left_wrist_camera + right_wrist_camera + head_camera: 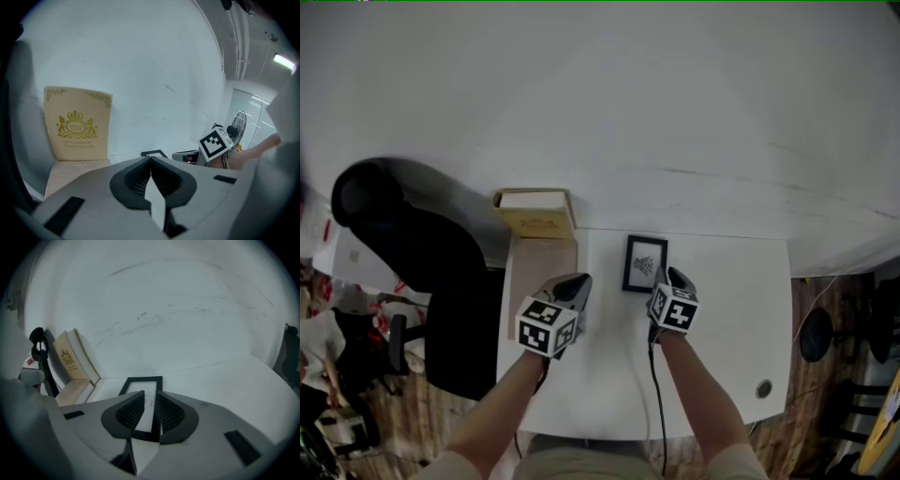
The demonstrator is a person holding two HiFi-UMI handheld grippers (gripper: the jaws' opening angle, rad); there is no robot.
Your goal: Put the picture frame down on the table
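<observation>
Forearms (pixel 502 412) forward, right tool (pixel 676 276) parted beside flat frame (pixel 645 263), left tool (pixel 578 282) closed

Cream gold-crested book (pixel 534 214), open, cover upright against white wall (pixel 628 94); black office chair (pixel 441 277) alongside; wooden floor (pixel 834 403); standing fan (pixel 237 124).

One picture frame (pixel 645 263), one book (pixel 535 214), one chair (pixel 422 253), two claws (pixel 579 281) (pixel 675 277).
</observation>
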